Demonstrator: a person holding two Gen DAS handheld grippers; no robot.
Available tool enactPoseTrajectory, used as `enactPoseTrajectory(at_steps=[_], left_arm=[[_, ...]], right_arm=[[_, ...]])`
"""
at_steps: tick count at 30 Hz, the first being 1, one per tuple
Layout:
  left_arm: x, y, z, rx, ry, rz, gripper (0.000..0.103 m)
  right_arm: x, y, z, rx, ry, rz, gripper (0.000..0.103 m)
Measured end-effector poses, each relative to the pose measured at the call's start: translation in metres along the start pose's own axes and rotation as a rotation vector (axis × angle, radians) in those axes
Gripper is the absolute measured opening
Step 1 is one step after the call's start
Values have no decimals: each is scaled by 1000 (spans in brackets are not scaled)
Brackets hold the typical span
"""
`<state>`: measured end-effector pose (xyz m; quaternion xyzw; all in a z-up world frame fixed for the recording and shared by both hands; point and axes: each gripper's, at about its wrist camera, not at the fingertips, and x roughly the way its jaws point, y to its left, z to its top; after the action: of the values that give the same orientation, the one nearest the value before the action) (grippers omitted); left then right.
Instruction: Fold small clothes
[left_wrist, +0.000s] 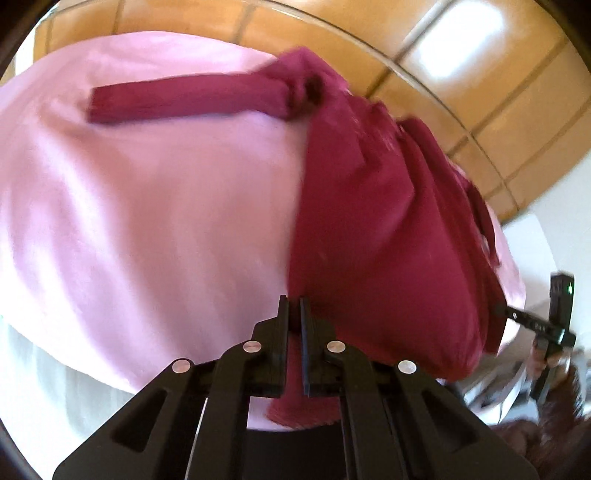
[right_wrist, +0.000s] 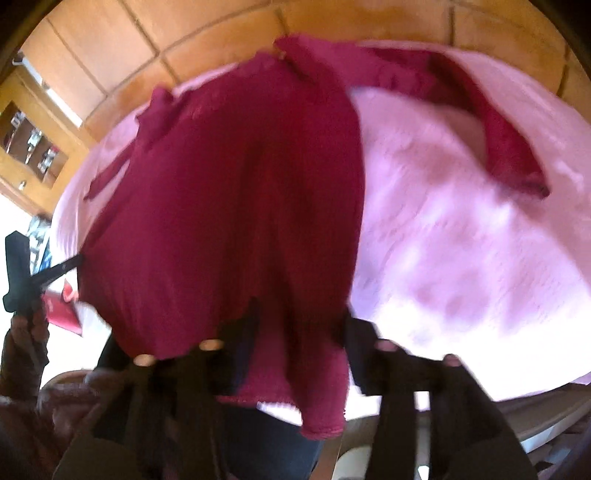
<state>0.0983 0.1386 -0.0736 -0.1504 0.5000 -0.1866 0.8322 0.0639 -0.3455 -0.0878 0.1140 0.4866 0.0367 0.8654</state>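
Note:
A maroon long-sleeved top (left_wrist: 376, 229) lies on a pink cloth (left_wrist: 147, 206), one sleeve (left_wrist: 184, 99) stretched out to the left. My left gripper (left_wrist: 294, 306) is shut on the top's near hem, and maroon fabric shows between its pads. In the right wrist view the top (right_wrist: 240, 192) fills the middle, its other sleeve (right_wrist: 509, 147) lying to the right. My right gripper (right_wrist: 299, 314) is blurred, with its jaws apart. The hem hangs loose between them and over the near edge. Each gripper shows at the edge of the other's view: the right (left_wrist: 554, 325), the left (right_wrist: 22, 273).
The pink cloth (right_wrist: 461, 240) covers a table that ends just in front of the grippers. Orange floor tiles (left_wrist: 480, 74) lie beyond it. A wooden cabinet (right_wrist: 33, 140) stands at far left, and a red flat item (right_wrist: 62, 310) sits low left. A brown furry sleeve (left_wrist: 546, 439) holds the right gripper.

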Motion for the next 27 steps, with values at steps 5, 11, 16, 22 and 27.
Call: enactPoseTrajectory(at_steps=[5, 11, 16, 22, 27], left_arm=[[-21, 55, 30, -226, -119, 179, 30], [-38, 108, 65, -377, -255, 299, 49], [-22, 130, 105, -365, -265, 340, 49], [23, 141, 143, -319, -209, 325, 46], [26, 134, 162, -217, -222, 402, 10]], right_arm=[[-9, 18, 34, -27, -156, -102, 63], [31, 81, 54, -110, -180, 11, 70], [72, 132, 51, -211, -127, 75, 70], [104, 145, 35, -234, -82, 67, 77], [111, 145, 28, -220, -98, 72, 80]])
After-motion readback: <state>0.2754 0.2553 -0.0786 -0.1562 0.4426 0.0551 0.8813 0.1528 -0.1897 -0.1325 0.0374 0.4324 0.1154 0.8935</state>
